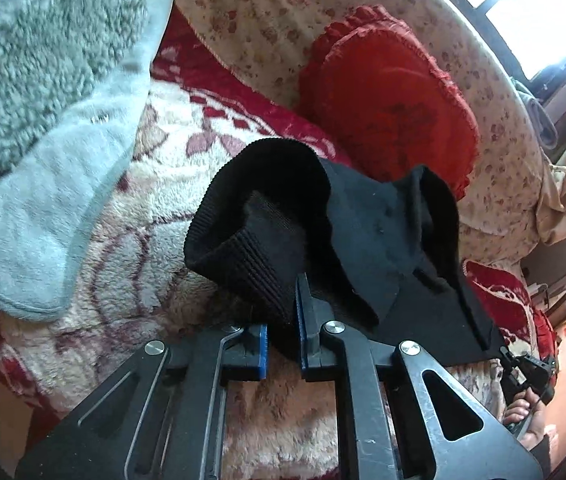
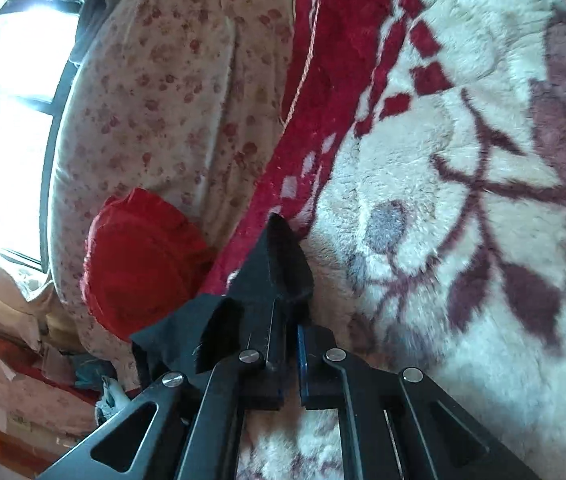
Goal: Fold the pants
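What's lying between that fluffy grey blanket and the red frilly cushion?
In the left wrist view, between the grey blanket and the red cushion lies the red-and-cream plush blanket and the flowered quilt.

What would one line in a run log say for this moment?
step: pants lifted | left gripper: shut on black pants | right gripper: shut on black pants | under: red-and-white blanket

Pants (image 1: 367, 216) lie on the blanket (image 1: 131, 208), cushion (image 1: 391, 108) behind them.

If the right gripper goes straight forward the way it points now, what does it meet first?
Beyond the black pants it already grips, the right gripper would probably meet the fluffy red-and-white blanket; depth is unclear.
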The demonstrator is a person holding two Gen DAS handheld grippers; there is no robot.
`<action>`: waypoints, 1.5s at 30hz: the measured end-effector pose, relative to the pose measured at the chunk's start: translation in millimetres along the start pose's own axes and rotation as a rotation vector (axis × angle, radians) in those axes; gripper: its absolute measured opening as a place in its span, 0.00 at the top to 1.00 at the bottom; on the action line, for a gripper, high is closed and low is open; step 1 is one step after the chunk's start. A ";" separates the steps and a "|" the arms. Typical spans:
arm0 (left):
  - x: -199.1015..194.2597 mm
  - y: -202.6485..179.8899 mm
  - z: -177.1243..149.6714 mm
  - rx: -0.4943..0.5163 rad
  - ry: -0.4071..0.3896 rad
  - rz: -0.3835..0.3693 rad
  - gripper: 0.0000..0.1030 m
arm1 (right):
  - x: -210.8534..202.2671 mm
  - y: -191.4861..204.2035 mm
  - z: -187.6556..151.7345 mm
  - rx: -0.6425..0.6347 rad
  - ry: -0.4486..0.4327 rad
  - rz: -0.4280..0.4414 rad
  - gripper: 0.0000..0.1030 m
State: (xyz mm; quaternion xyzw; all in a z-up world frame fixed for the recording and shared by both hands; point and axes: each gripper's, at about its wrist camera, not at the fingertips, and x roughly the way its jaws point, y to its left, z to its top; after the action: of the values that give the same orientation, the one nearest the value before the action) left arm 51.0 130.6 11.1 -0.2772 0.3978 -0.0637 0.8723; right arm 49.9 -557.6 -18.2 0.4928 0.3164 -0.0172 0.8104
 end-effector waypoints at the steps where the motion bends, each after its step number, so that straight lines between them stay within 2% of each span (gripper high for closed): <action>1: -4.5 1.2 0.2 0.001 0.000 -0.009 0.91 | -5.6 -0.7 -2.6 0.004 -0.001 0.006 0.97; 5: -29.9 16.8 2.8 -0.014 -0.003 -0.029 0.91 | -30.1 -8.0 -17.6 0.010 0.023 0.033 0.97; 9: -48.6 33.2 3.9 -0.017 0.010 -0.031 0.91 | -42.8 -7.4 -36.2 -0.053 0.071 0.028 0.97; 12: -42.4 42.8 -5.4 -0.012 0.041 0.005 0.91 | -36.0 -12.6 -49.2 -0.077 0.124 -0.027 0.97; 15: -36.0 49.0 -14.9 -0.021 0.051 0.032 0.91 | -36.6 -17.9 -54.6 -0.068 0.136 -0.033 0.97; 18: -28.6 43.1 -19.0 0.044 0.049 0.086 0.87 | -37.0 -18.8 -57.8 -0.070 0.130 -0.046 0.97; 20: -19.6 44.9 -20.9 0.063 0.074 0.119 0.82 | -36.0 -20.1 -57.1 -0.092 0.092 -0.163 0.96; 21: -17.8 45.4 -19.8 0.060 0.075 0.122 0.79 | -39.4 -18.6 -56.2 -0.111 0.048 -0.221 0.96; 22: -19.5 46.5 -19.8 0.065 0.068 0.121 0.78 | -47.3 -11.6 -54.7 -0.138 -0.033 -0.288 0.96; 24: -24.9 41.2 -20.5 0.120 0.045 0.159 0.70 | -59.5 5.5 -56.1 -0.211 -0.131 -0.314 0.96; 26: -31.1 35.6 -22.9 0.181 0.004 0.222 0.62 | -62.6 35.4 -63.0 -0.360 -0.172 -0.266 0.96; 28: -38.4 33.8 -23.5 0.213 -0.046 0.286 0.62 | -49.5 70.2 -82.2 -0.552 -0.104 -0.134 0.95; 31: -48.5 36.7 -23.0 0.203 -0.091 0.310 0.62 | -20.3 94.4 -116.8 -0.726 0.082 -0.020 0.93; 32: -54.2 33.7 -24.1 0.211 -0.114 0.296 0.62 | -9.7 102.1 -133.0 -0.805 0.144 -0.024 0.93; 34: -59.0 27.2 -24.9 0.253 -0.140 0.253 0.62 | -1.9 110.3 -149.2 -0.907 0.183 -0.027 0.93; 36: -58.7 11.9 -33.1 0.338 -0.137 0.210 0.59 | 0.1 116.9 -160.5 -0.983 0.201 -0.009 0.93; 38: -51.4 -5.0 -41.7 0.426 -0.107 0.168 0.58 | 8.5 118.6 -168.3 -1.018 0.218 -0.026 0.91; 43: -32.7 -40.6 -58.8 0.588 -0.064 0.126 0.58 | 15.9 113.1 -177.3 -1.053 0.231 -0.107 0.89; 44: -30.1 -46.2 -61.0 0.613 -0.057 0.118 0.54 | 13.3 113.5 -175.4 -1.053 0.229 -0.107 0.89; 45: -24.7 -53.9 -61.6 0.642 -0.051 0.113 0.45 | 13.7 114.1 -174.9 -1.052 0.229 -0.108 0.89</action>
State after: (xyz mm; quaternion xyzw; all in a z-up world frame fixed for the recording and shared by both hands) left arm -4.7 66.9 23.5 0.0333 0.3503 -0.1304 0.9269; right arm 12.9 -353.4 9.5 0.0024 0.3935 0.1557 0.9060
